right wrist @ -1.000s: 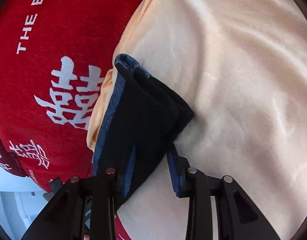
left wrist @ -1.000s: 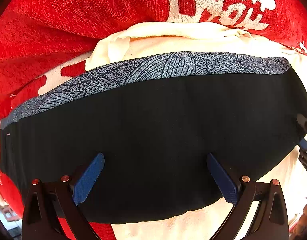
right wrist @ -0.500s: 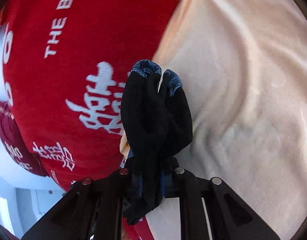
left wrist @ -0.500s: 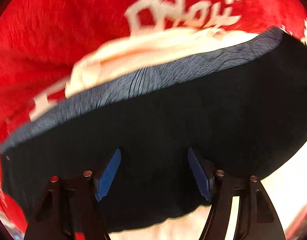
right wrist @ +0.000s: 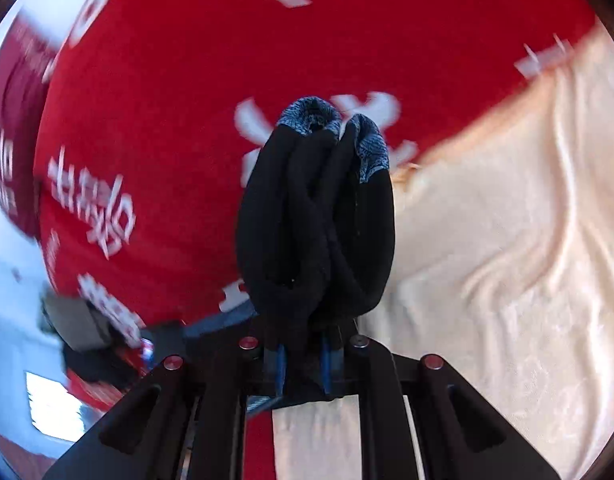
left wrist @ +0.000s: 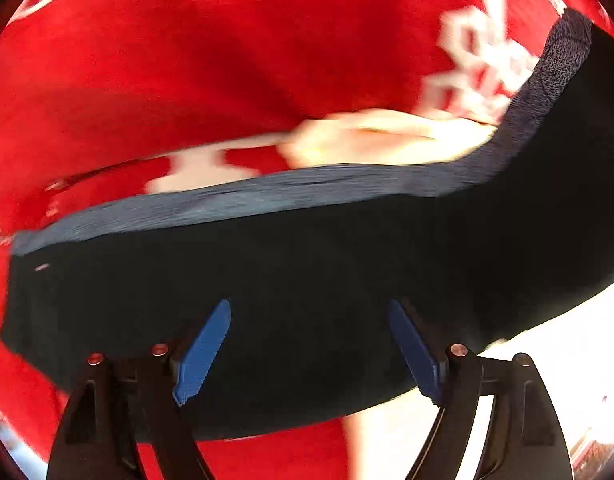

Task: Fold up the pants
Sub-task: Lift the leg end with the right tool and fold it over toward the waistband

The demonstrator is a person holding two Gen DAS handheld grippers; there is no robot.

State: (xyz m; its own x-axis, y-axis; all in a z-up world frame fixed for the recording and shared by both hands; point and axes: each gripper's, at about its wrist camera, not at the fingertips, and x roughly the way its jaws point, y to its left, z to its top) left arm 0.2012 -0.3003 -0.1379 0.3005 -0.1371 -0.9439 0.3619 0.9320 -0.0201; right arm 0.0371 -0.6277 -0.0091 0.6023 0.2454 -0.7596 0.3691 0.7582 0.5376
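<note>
**Right grip carried the fold**

The right gripper (right wrist: 303, 364) had its jaws clamped on a bunched end of the black pants (right wrist: 315, 224), raised above the red blanket (right wrist: 187, 120). The left gripper (left wrist: 307, 348) hung over the pants' flat middle, jaws apart, holding nothing. Done well, the raised end would land squarely on the far edge, the grey waistband (left wrist: 267, 196) aligned.

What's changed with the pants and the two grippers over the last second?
The right gripper closed on the end of the black pants and lifted it, bunched, off the cream cloth; that end now rises in the left wrist view too. The left gripper stayed open above the pants, its fingers somewhat closer. The red blanket still lies underneath.
</note>
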